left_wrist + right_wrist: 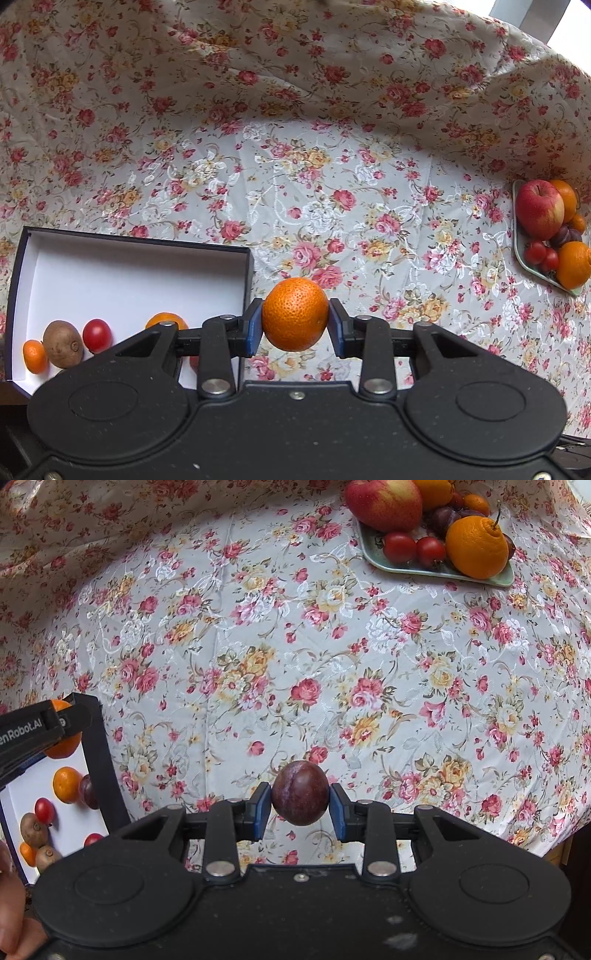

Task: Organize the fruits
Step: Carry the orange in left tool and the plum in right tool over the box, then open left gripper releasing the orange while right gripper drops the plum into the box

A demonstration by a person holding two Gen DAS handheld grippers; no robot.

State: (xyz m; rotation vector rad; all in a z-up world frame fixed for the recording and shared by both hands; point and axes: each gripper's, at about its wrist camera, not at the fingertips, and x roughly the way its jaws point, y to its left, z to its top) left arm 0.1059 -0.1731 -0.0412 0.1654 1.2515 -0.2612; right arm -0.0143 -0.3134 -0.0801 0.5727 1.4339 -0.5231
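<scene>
left gripper [295, 320]: jaws pinched on a mandarin [294, 314], held above the surface beside the box [248, 280] | right gripper [300, 798]: jaws clamped on a plum [300, 792], held over the floral cloth [295, 646] | far: fruit tray [406, 568]

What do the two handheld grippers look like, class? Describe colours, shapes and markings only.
Both the left gripper and right gripper have matte black bodies with two round raised discs, silver rivets on black linkage arms, and blue finger pads. White lettering marks the left gripper's side in the right wrist view.
</scene>
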